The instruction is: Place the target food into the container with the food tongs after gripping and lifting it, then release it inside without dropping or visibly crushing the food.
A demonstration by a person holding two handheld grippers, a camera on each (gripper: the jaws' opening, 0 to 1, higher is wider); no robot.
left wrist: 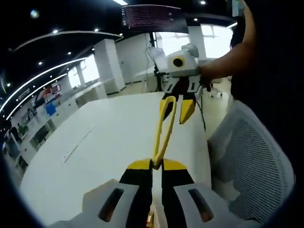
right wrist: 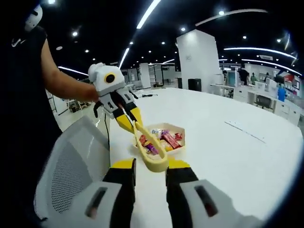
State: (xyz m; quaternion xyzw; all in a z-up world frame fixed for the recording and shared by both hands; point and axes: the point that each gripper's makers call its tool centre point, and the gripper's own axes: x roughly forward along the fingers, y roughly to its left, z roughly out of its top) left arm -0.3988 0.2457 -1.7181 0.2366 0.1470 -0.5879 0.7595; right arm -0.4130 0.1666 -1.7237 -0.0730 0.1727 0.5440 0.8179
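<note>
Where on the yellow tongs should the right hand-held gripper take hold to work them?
Probably across both arms of the tongs, just above the looped end, jaws coming in from the arms' flat outer sides so closing squeezes them together. The left hand-held gripper holds the far end.

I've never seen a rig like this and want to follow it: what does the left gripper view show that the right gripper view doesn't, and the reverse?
The left gripper view adds a dark screen hanging overhead, with lines of text on it. The right gripper view adds the container on the table, holding wrapped snacks. Both share the yellow tongs stretched between the left gripper and right gripper, the white table, a mesh chair and the person's arm.
</note>
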